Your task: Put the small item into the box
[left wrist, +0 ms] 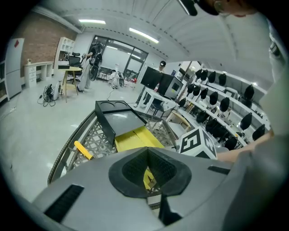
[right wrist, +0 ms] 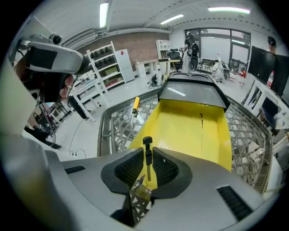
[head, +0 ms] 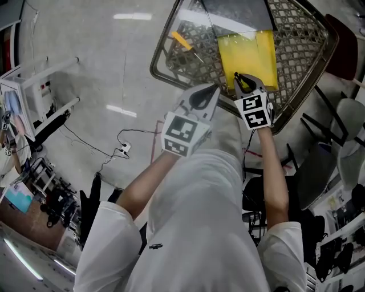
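Observation:
An open yellow box (head: 248, 54) with a black lid (head: 236, 14) raised behind it lies on a round metal lattice table (head: 171, 80). My right gripper (head: 245, 84) hangs over the box's near edge. In the right gripper view it (right wrist: 148, 169) is shut on a small thin black item (right wrist: 147, 144) that stands upright between the pads, with the yellow box (right wrist: 194, 126) just beyond. My left gripper (head: 198, 100) sits left of the box above the table's near rim; its jaws (left wrist: 148, 158) meet with nothing held. The box (left wrist: 131, 140) shows ahead of it.
A yellow-handled screwdriver (head: 182, 41) lies on the lattice left of the box. A power strip (head: 124, 149) and cables trail on the floor at left. Black chairs (head: 319, 171) crowd the right side, and shelving (head: 28, 97) stands at far left.

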Motion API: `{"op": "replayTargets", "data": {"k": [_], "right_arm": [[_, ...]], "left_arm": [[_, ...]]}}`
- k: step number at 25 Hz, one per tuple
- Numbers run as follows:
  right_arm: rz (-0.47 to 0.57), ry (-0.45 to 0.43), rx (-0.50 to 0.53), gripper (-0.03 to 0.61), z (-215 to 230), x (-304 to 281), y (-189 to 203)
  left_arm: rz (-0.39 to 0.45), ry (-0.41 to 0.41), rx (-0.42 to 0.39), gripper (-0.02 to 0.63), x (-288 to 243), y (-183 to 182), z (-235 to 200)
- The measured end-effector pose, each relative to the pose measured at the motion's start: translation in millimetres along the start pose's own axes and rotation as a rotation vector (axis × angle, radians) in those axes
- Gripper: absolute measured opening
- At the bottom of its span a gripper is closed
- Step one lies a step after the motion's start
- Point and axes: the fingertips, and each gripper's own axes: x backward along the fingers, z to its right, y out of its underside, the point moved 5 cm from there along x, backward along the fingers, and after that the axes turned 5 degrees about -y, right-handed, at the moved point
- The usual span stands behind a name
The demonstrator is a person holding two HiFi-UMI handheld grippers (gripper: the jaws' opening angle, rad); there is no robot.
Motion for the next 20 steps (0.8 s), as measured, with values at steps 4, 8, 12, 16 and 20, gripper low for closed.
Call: {"op": "replayTargets", "data": {"k": [4,8,12,16,20], "right_arm": [[-0.010,-0.014,-0.017,0.077,-2,-3,2],[0.024,-0.005,-0.023,0.077,-5,2,-1],[0.076,0.004,-0.012,0.060,-10,14,-13],[0.113,0.028,-0.006,0.023,-12,34,-22],[0.148,0.056,-0.008,0.006,-16,59,-35]], "left_arm": [[0.002,-0.009,0.000,0.002,-1,0,-5],[0.009,-0.011,-0.001,0.002,4,-1,-4],[0.014,-0.008,-0.015,0.002,9,-4,-2],[0.023,-0.002,-0.028,0.002,13,-11,5],[0.036,0.010,-0.039,0.002,21,-22,12]]}}
